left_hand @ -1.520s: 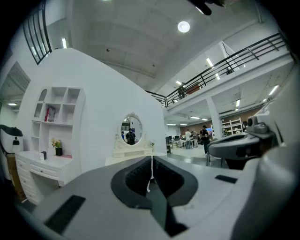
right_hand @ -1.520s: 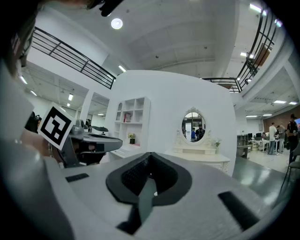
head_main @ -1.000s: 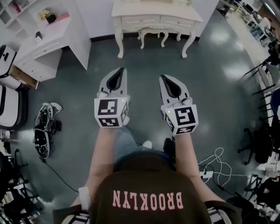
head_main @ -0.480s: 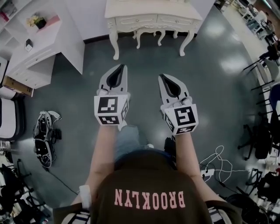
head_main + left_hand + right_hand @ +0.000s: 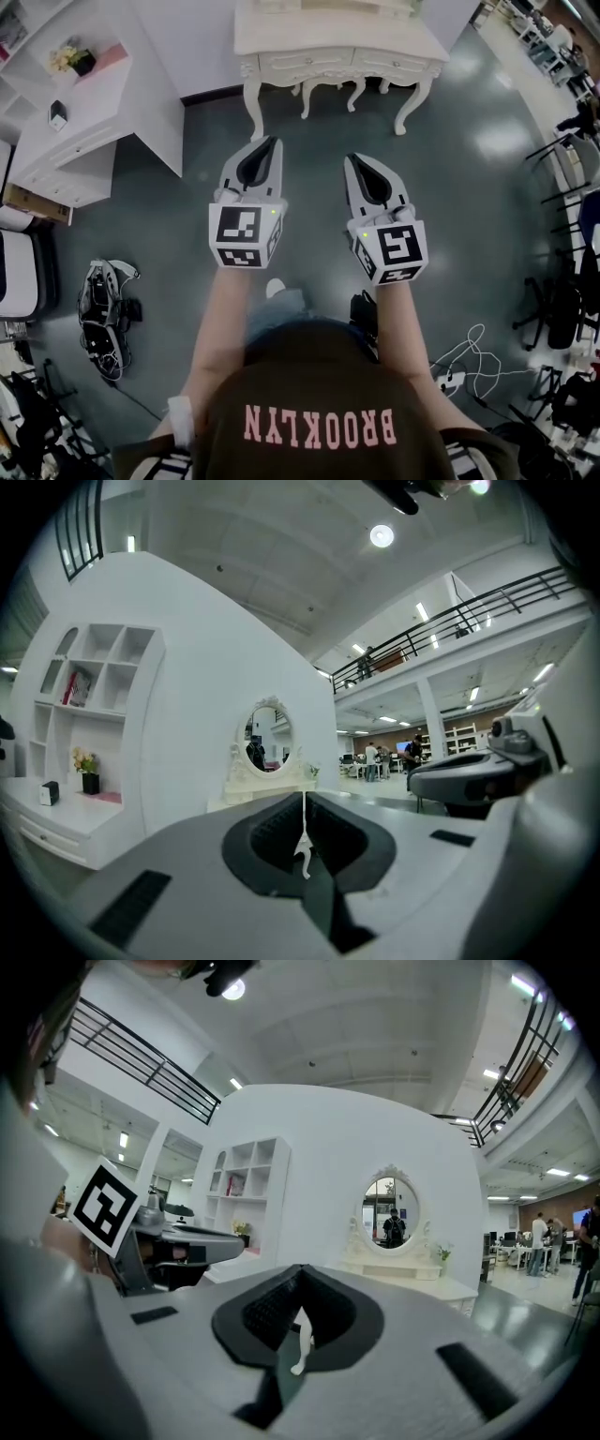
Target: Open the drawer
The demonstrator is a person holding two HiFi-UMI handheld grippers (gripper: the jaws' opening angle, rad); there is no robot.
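Observation:
A white dressing table (image 5: 339, 36) with an oval mirror (image 5: 267, 738) stands ahead against the wall. Two drawers (image 5: 302, 66) run side by side across its front. My left gripper (image 5: 272, 141) and right gripper (image 5: 349, 159) are held level side by side, pointing at the table and still well short of it. Both are shut with nothing between the jaws. In the left gripper view, the fingertips (image 5: 304, 799) meet in a thin line below the mirror. The right gripper view shows the same table (image 5: 403, 1274) ahead, slightly to the right.
A white desk with shelves (image 5: 84, 122) stands at the left beside the dressing table. Spare gear (image 5: 103, 300) lies on the floor at the left, with cables (image 5: 469, 356) and chairs (image 5: 562, 300) at the right. Grey floor lies between me and the table.
Both grippers have moved forward together toward the dressing table, which now sits nearer and lower in the head view. The jaws have stayed shut.

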